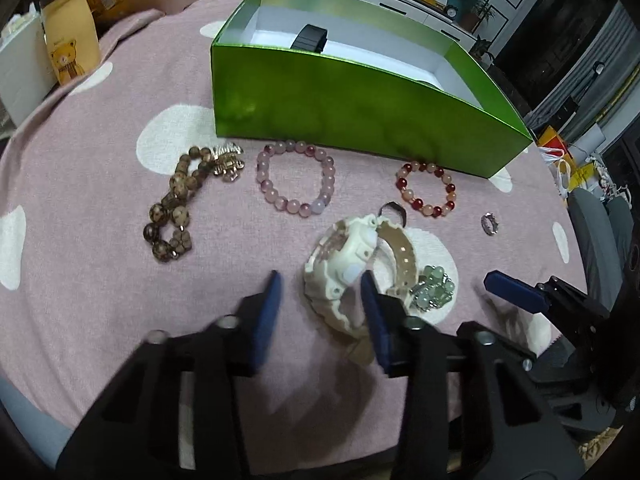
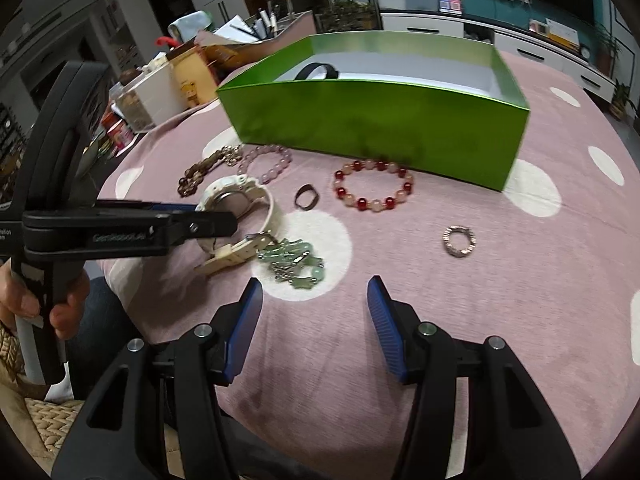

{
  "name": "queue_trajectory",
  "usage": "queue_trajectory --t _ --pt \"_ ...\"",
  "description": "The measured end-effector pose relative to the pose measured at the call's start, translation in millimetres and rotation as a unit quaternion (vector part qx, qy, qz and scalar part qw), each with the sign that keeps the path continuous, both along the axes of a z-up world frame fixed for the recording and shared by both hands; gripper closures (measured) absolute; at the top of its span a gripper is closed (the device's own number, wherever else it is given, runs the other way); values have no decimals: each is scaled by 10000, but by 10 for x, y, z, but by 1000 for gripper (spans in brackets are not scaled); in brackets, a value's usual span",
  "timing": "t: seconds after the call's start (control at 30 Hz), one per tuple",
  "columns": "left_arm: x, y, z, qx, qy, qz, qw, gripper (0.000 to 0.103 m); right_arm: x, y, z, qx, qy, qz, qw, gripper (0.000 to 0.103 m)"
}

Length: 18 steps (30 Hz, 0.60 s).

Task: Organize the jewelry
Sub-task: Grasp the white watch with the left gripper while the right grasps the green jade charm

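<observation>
My left gripper (image 1: 320, 280) is open, its blue pads on either side of a white watch (image 1: 344, 264) lying on the pink cloth. In the right wrist view the left gripper (image 2: 208, 210) reaches to the watch (image 2: 236, 200) from the left. My right gripper (image 2: 314, 284) is open and empty, just short of a green bead bracelet (image 2: 292, 260). A green box (image 1: 360, 112) stands behind, with a black band (image 1: 310, 38) inside. A pink bracelet (image 1: 296, 184), a red and peach bracelet (image 1: 426, 190), a brown bead strand (image 1: 176, 204), a dark ring (image 2: 306, 197) and a silver ring (image 2: 459, 240) lie in front of it.
The pink cloth with white spots (image 2: 520, 280) covers the round table. A bear-print paper bag (image 1: 70, 36) and clutter stand at the far left edge. A chair (image 1: 596, 224) is past the table's right edge.
</observation>
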<state>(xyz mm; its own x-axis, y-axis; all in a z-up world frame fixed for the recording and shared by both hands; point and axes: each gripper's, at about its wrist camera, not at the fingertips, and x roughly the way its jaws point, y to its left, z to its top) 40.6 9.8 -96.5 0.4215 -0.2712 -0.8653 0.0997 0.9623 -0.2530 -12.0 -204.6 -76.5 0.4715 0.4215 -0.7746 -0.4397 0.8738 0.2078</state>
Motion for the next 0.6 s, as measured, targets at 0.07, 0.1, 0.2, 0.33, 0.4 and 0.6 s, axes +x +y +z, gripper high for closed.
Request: queue_trajectory --t 0.07,0.1,0.2,0.33,0.4,0.6 --pt "9 12 -9 -93 4 -3 10000 81 9 31 -17 -40 -35 42 10000 48" --pt "-1 9 0 -85 -19 -3 10000 81 14 55 -23 -61 -69 67 9999 48" --pt "-15 24 7 -70 -61 16 10000 82 22 104 -27 -143 -175 156 9996 48" --pt "-14 74 32 -96 -90 76 9999 82 38 203 -38 -255 -322 303 9987 51" --pt "-14 77 39 -94 -113 80 9999 82 50 248 -69 -296 -330 356 9984 55" --pt "-13 82 37 -113 -102 88 9998 82 68 330 -120 -542 -522 359 9965 71"
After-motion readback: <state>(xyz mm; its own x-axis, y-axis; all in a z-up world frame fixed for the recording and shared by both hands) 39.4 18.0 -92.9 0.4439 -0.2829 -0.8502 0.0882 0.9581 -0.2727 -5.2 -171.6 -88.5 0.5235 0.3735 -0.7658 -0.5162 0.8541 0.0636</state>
